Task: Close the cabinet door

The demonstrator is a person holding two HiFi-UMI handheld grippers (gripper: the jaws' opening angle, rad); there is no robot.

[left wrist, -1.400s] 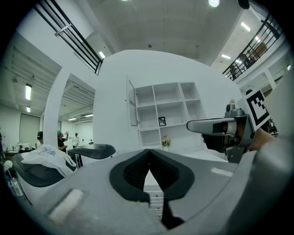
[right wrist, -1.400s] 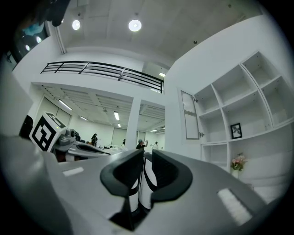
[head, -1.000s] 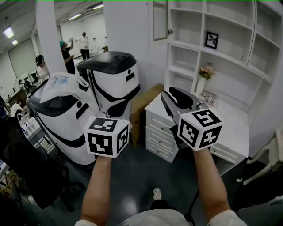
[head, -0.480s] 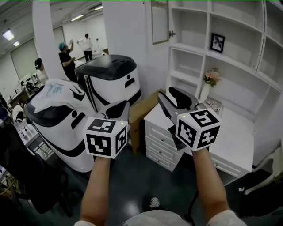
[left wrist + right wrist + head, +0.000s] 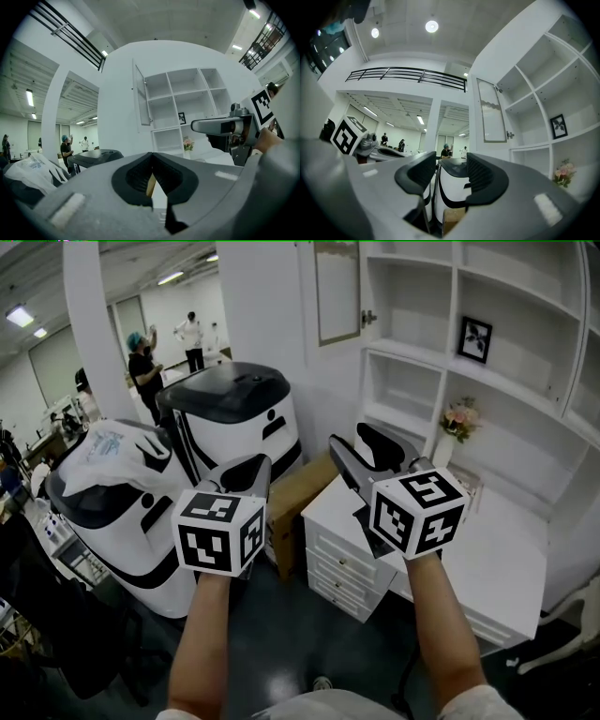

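Note:
The white wall cabinet's glass-panelled door (image 5: 337, 292) stands swung open at the left of the open shelves (image 5: 422, 306), with a small latch (image 5: 368, 317) on its edge. It also shows in the left gripper view (image 5: 140, 101) and the right gripper view (image 5: 491, 110). Both grippers are held level in the air, well short of the door and below it. My left gripper (image 5: 246, 470) (image 5: 151, 157) is shut with nothing in it. My right gripper (image 5: 361, 444) (image 5: 450, 169) is open; its jaws have just been opening and nothing is between them.
Two big white-and-black machines (image 5: 230, 418) (image 5: 122, 493) stand at the left, with a cardboard box (image 5: 295, 493) against the wall. A white drawer desk (image 5: 342, 554) sits under the shelves, which hold a framed picture (image 5: 475, 338) and flowers (image 5: 459, 420). People (image 5: 145, 357) stand far back.
Both grippers and the head have travelled towards the cabinet, so the door and shelves look nearer and higher. The right jaws have spread apart; the left jaws look the same.

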